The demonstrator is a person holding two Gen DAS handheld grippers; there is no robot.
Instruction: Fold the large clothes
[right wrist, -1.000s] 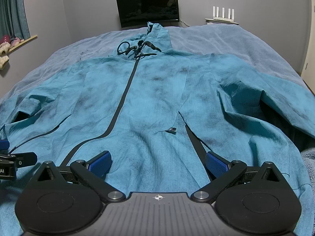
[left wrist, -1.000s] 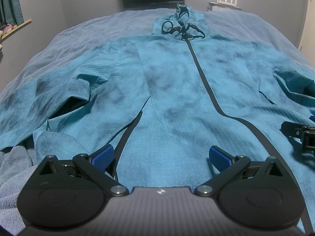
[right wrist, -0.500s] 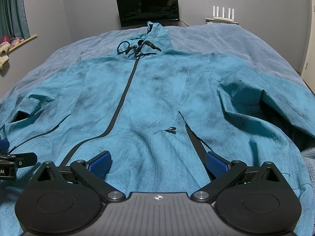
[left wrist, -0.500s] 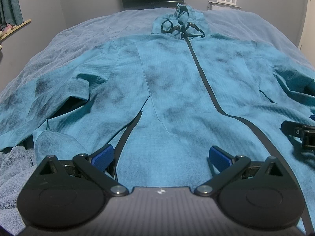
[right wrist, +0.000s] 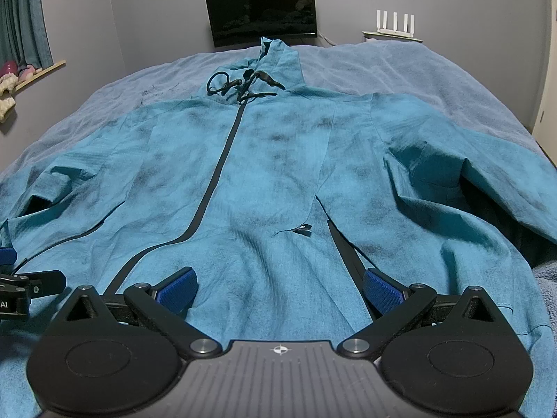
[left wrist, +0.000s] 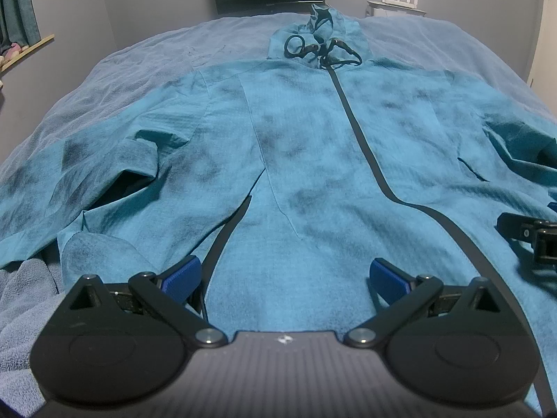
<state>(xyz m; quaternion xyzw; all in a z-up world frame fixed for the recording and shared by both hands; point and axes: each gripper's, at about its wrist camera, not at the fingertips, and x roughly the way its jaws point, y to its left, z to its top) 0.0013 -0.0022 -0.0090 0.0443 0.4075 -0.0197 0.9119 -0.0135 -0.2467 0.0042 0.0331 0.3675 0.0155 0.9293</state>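
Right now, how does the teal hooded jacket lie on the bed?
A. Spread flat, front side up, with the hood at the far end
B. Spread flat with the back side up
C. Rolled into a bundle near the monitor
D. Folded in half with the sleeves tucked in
A: the jacket lies spread out, its dark front zipper faces up, and its hood points toward the monitor.

teal hooded jacket (left wrist: 313, 160) lies flat, front side up, spread across the bed, hood (right wrist: 275, 59) at the far end and hem nearest the cameras. dark front zipper (right wrist: 222, 160) is closed, running straight down from the collar then curving off to one side near the hem; black drawcords (left wrist: 313, 48) sit looped at the neck. both sleeves are spread outward and rumpled, fabric mottled with dark patches.
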